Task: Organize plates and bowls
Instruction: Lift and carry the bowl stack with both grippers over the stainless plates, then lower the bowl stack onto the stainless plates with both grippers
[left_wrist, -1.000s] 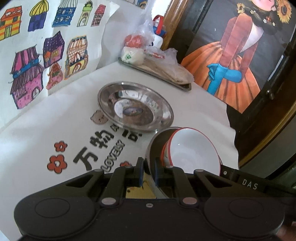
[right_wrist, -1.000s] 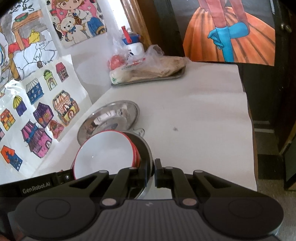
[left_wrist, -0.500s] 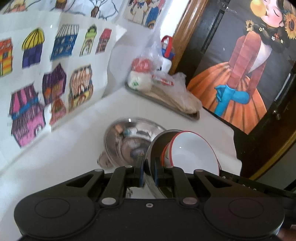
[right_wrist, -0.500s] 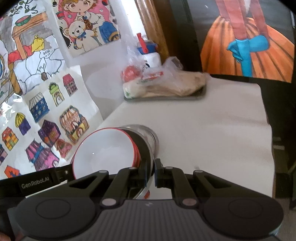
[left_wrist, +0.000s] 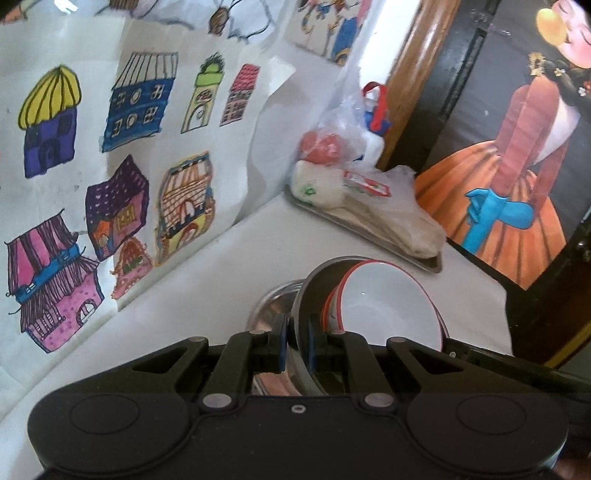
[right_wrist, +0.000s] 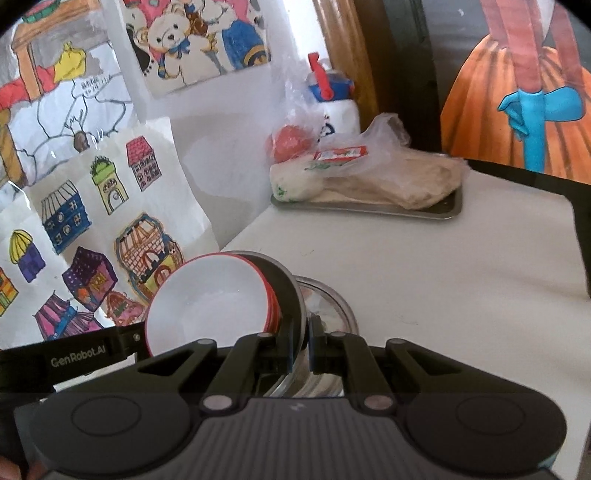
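Note:
A steel plate (left_wrist: 306, 291) (right_wrist: 292, 295) hangs tilted above the table, carrying stacked white bowls with red rims (left_wrist: 388, 306) (right_wrist: 210, 299). My left gripper (left_wrist: 295, 343) is shut on the plate's left rim. On the opposite rim my right gripper (right_wrist: 301, 345) is shut too. A second steel plate (left_wrist: 267, 308) (right_wrist: 334, 308) lies on the white table just beyond and beneath the carried one, mostly hidden by it. In the left wrist view the right tool's body (left_wrist: 509, 365) shows at the right; the left tool's body (right_wrist: 81, 356) shows in the right wrist view.
A metal tray (left_wrist: 424, 260) (right_wrist: 456, 206) with bagged food (left_wrist: 391, 206) (right_wrist: 369, 177) sits at the back of the table by the wall. Children's drawings (left_wrist: 118, 155) cover the wall on the left. The table's right edge (right_wrist: 576, 236) drops off beside a dark painted door.
Both grippers have carried the plate with the bowls forward and a little up. The steel plate on the table, in full view before, is now mostly hidden under the carried stack.

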